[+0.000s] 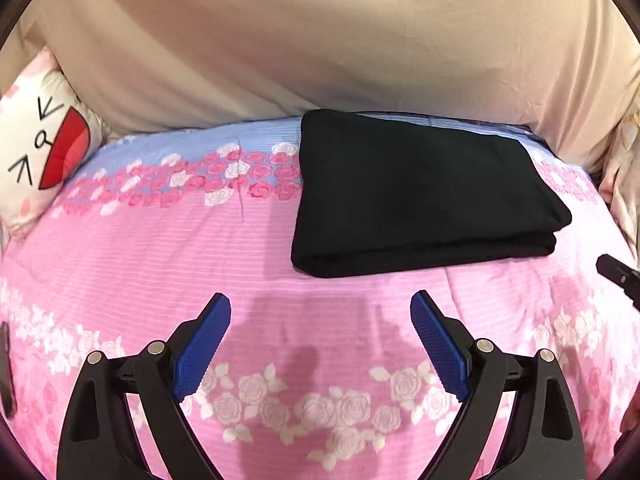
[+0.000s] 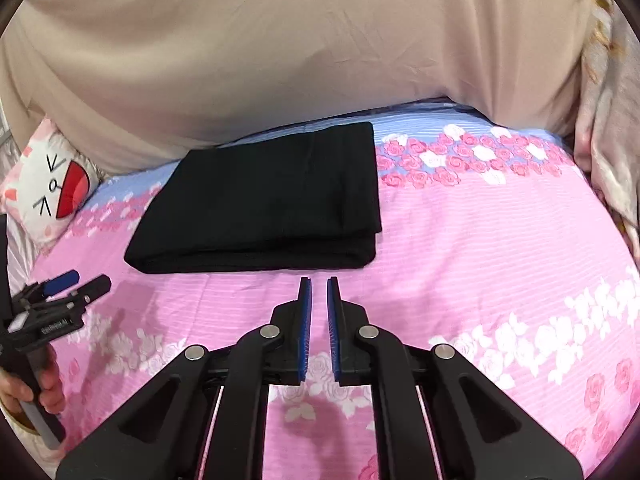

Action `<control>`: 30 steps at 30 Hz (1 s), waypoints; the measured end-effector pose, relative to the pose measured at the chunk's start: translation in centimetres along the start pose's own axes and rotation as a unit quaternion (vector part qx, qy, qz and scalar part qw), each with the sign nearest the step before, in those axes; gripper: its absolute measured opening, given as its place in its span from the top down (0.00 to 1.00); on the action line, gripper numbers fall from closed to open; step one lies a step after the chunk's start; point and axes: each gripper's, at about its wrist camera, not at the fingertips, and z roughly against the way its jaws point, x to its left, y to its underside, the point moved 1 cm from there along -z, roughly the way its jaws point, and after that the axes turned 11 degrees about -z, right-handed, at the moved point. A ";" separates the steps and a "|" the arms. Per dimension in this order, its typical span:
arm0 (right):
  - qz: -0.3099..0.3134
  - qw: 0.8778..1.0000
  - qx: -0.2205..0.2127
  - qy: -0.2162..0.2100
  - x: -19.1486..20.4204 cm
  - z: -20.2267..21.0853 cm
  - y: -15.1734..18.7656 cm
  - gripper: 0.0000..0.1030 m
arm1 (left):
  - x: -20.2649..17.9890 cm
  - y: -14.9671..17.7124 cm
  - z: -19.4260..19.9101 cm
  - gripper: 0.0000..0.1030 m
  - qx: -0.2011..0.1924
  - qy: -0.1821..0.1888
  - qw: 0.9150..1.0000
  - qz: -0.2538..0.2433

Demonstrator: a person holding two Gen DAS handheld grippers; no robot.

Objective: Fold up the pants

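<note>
The black pants lie folded in a flat rectangular stack on the pink floral bedsheet. In the right wrist view the pants sit just beyond my fingertips. My left gripper is open and empty, hovering over the sheet a little short of the pants' near edge. My right gripper is nearly shut with a narrow gap between its blue pads and holds nothing. The left gripper also shows at the left edge of the right wrist view, held in a hand.
A beige cloth hangs behind the bed. A white cartoon pillow with a red mouth lies at the back left. Pale fabric bunches at the right side. The tip of the right gripper shows at the right edge.
</note>
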 end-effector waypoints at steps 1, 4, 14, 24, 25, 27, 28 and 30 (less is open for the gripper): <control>0.006 1.000 -0.002 -0.002 0.4 -0.3 -0.5 0.92 | 0.1 -0.6 -0.5 0.14 0.002 0.002 1.000 0.003; 0.027 0.999 -0.008 -0.022 2.1 -2.0 -2.4 0.92 | -0.4 -3.0 -3.0 0.14 0.003 0.006 1.000 -0.007; 0.000 0.999 0.032 0.012 -2.2 -8.8 -3.5 1.00 | 1.7 -2.9 -10.6 0.05 0.058 0.046 0.997 0.024; -0.014 0.999 -0.035 0.008 0.2 1.6 -2.5 0.26 | -0.8 -1.8 -0.4 0.07 -0.014 -0.016 1.000 -0.018; -0.004 0.999 -0.048 0.015 0.7 3.1 -1.6 0.24 | -1.2 -1.3 0.8 0.07 -0.020 -0.017 0.999 -0.020; 0.015 0.998 -0.055 0.026 1.7 4.7 -0.2 0.24 | -2.0 -0.3 3.0 0.07 -0.030 -0.010 0.999 -0.018; 0.016 0.998 -0.058 0.025 2.1 5.4 0.5 0.24 | -2.5 0.3 4.1 0.07 -0.031 -0.002 0.999 -0.013; 0.019 0.998 -0.060 0.013 2.9 6.6 1.8 0.25 | -3.2 1.2 5.4 0.07 -0.034 0.007 0.999 -0.008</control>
